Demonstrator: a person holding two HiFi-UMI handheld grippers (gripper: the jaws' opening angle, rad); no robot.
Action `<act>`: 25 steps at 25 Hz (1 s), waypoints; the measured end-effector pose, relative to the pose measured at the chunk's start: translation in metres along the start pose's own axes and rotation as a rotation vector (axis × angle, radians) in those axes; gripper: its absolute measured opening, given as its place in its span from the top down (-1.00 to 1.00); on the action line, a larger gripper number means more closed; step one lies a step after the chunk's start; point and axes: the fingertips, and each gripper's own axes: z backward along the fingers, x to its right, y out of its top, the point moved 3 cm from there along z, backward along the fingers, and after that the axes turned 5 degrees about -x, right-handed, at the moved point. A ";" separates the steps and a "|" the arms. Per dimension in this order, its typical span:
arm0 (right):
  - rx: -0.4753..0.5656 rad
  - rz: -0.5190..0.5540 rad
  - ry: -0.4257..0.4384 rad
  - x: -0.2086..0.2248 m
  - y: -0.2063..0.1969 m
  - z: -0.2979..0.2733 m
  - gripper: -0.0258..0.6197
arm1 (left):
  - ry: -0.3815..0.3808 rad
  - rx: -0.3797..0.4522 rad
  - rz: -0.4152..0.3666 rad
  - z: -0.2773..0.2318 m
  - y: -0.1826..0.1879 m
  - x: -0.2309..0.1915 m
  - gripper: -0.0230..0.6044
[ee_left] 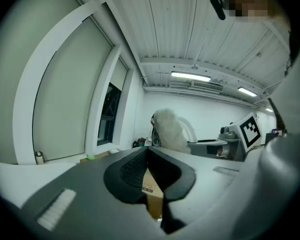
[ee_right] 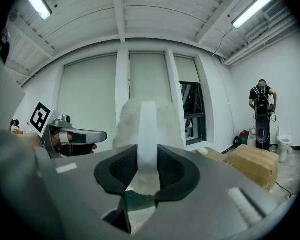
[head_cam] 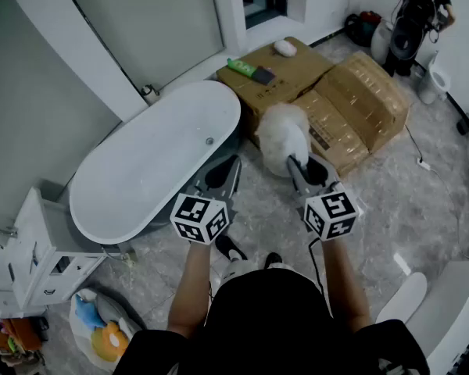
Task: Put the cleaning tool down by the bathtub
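The cleaning tool (head_cam: 284, 135) is a fluffy white duster on a pale handle (ee_right: 147, 129). My right gripper (head_cam: 297, 166) is shut on that handle and holds the duster upright in the air, in front of the cardboard boxes. The white oval bathtub (head_cam: 156, 162) lies to its left on the floor. My left gripper (head_cam: 233, 162) hovers by the tub's near right end, its jaws shut with nothing between them. In the left gripper view the duster (ee_left: 169, 129) and the right gripper (ee_left: 225, 145) show to the right of my left gripper (ee_left: 148, 151).
Taped cardboard boxes (head_cam: 328, 108) stand right of the tub, with a green item (head_cam: 242, 69) and a small white object (head_cam: 284, 48) on top. A white cabinet (head_cam: 39, 248) is at the left. A person (head_cam: 418, 6) stands at the back right near a toilet (head_cam: 436, 76).
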 end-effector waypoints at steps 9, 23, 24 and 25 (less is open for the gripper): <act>-0.005 0.010 0.018 -0.003 -0.001 0.004 0.60 | -0.005 0.010 0.011 0.001 0.002 0.008 0.93; 0.006 -0.004 0.031 0.014 -0.006 0.013 0.60 | 0.007 -0.021 0.026 -0.012 -0.006 0.022 0.93; 0.006 -0.008 0.030 0.015 -0.006 0.013 0.60 | 0.006 -0.024 0.026 -0.013 -0.006 0.022 0.93; 0.006 -0.013 0.027 0.017 -0.007 0.012 0.60 | 0.005 -0.026 0.026 -0.014 -0.007 0.022 0.93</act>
